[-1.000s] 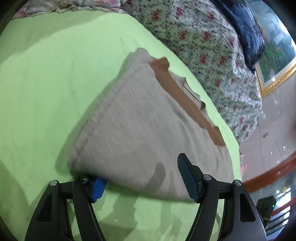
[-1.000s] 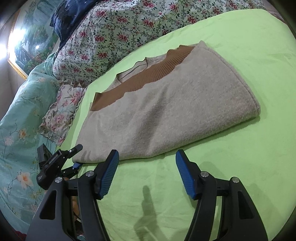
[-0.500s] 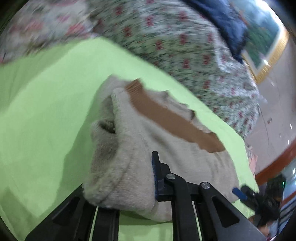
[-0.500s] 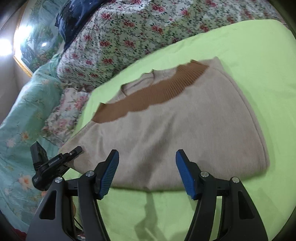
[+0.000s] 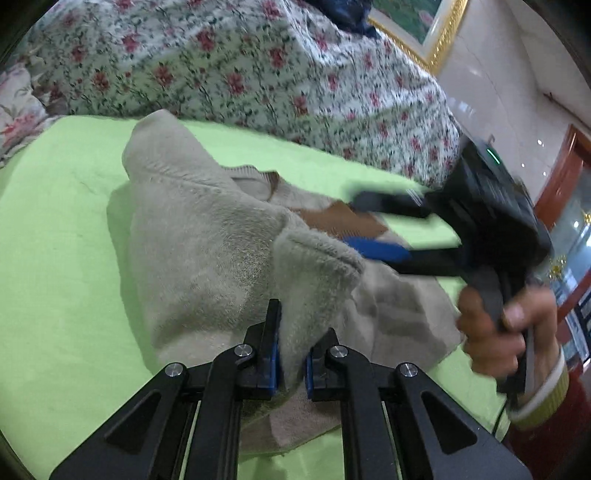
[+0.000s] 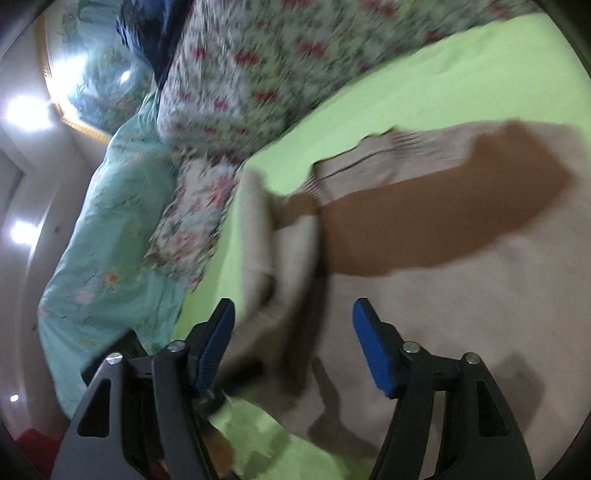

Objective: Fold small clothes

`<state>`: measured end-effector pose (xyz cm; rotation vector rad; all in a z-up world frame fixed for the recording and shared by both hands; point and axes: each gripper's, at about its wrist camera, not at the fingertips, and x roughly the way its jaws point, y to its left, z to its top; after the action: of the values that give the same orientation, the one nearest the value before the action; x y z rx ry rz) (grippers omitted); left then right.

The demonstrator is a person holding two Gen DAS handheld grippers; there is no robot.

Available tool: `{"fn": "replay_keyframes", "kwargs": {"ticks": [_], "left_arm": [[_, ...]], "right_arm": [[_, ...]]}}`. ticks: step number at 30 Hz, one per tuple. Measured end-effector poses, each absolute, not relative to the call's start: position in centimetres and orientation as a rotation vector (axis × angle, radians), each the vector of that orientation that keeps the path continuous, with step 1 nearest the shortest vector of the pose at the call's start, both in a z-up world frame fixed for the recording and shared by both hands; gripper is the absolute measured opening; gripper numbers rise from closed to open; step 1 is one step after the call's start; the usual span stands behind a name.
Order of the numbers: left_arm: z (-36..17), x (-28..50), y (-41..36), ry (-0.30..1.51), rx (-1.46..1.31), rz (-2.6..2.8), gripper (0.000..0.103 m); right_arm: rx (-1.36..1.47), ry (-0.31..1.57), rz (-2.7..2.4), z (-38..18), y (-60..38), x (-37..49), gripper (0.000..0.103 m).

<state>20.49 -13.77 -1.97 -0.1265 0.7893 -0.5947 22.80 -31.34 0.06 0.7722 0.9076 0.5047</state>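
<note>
A beige knitted sweater [image 5: 207, 243] with a brown ribbed band [image 6: 424, 225] lies on the green sheet [image 5: 55, 236]. My left gripper [image 5: 291, 354] is shut on a bunched edge of the sweater and lifts it into a fold. In the left wrist view my right gripper [image 5: 373, 225], held by a hand [image 5: 495, 332], hovers over the brown band. In its own view the right gripper [image 6: 295, 343] has its jaws opening above the sweater [image 6: 461, 306]; cloth lies below the gap, but the pads press on nothing.
A floral quilt [image 5: 258, 70] is heaped along the far side of the bed. A turquoise floral cover [image 6: 107, 236] hangs at the left. A gold-framed picture [image 5: 413, 26] is on the wall. A wooden door frame [image 5: 561, 177] stands at the right.
My left gripper has shut on the sweater's edge and pulled it up and over. My right gripper has moved forward over the sweater and spread its jaws wider.
</note>
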Motion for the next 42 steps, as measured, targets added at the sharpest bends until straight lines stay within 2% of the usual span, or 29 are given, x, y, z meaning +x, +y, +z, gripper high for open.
{"fn": "replay_keyframes", "kwargs": {"ticks": [5, 7, 8, 9, 11, 12, 18, 24, 30, 35, 42], "left_arm": [[-2.6, 20.6, -13.4, 0.804, -0.13, -0.6, 0.009], [-2.6, 20.5, -13.2, 0.805, -0.124, -0.598, 0.009], [-2.5, 20.5, -13.2, 0.805, -0.121, -0.597, 0.009], [-2.5, 20.5, -13.2, 0.806, -0.118, -0.595, 0.009], [-2.3, 20.4, -13.0, 0.804, -0.109, -0.584, 0.009], [-2.2, 20.4, -12.9, 0.805, -0.112, -0.583, 0.009], [-0.2, 19.3, -14.5, 0.787, -0.127, -0.665, 0.009], [1.4, 17.7, -21.1, 0.766, -0.113, -0.848, 0.009], [-2.1, 18.3, -27.9, 0.871, -0.095, -0.936, 0.009], [-4.2, 17.9, -30.5, 0.921, -0.057, -0.942, 0.009], [-2.6, 16.9, -30.8, 0.88, -0.09, -0.984, 0.009]], "right_arm": [[0.747, 1.035, 0.579, -2.0, -27.6, 29.2, 0.074], [0.728, 1.055, 0.613, -2.4, -25.8, 31.5, 0.071], [0.715, 1.073, 0.621, -2.7, -24.7, 32.7, 0.054], [0.707, 1.081, 0.624, -2.8, -24.2, 33.2, 0.043], [0.694, 1.101, 0.633, -3.1, -23.2, 34.3, 0.023], [0.666, 1.088, 0.635, -2.7, -22.7, 34.3, 0.021], [0.61, 0.963, 0.581, 1.1, -25.9, 30.6, 0.019], [0.58, 0.86, 0.404, 4.3, -35.4, 24.0, 0.019], [0.576, 0.894, 0.216, 1.7, -42.2, 19.9, 0.015], [0.625, 0.91, 0.178, -1.3, -44.3, 18.6, 0.014], [0.579, 0.821, 0.169, 0.9, -44.2, 17.5, 0.013]]}}
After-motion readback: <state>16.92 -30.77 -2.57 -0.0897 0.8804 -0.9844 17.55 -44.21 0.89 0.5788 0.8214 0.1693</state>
